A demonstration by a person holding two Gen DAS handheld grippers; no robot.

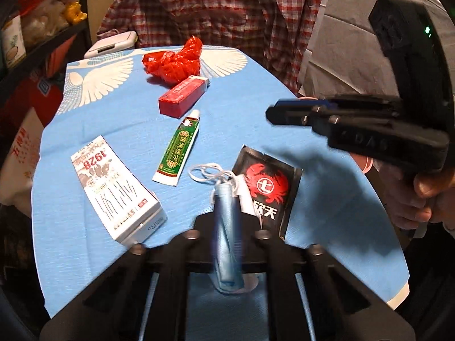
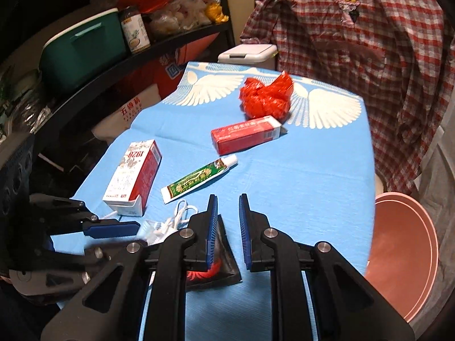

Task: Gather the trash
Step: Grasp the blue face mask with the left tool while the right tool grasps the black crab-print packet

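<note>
The left gripper (image 1: 227, 227) is clamped on a rolled blue mask (image 1: 226, 236), whose white loops (image 1: 207, 173) trail onto the blue cloth (image 1: 119, 119). Just right of the mask lies a black sachet (image 1: 270, 187) with a red crab. To the left sits a white box (image 1: 119, 187), and beyond the mask a green tube (image 1: 177, 149), then a red box (image 1: 183, 96) and a crumpled red bag (image 1: 173, 62). The right gripper (image 1: 273, 113) reaches in from the right, held by a hand (image 1: 421, 196), its jaws seen edge-on. A plaid shirt (image 1: 227, 8) hangs behind the table.
</note>
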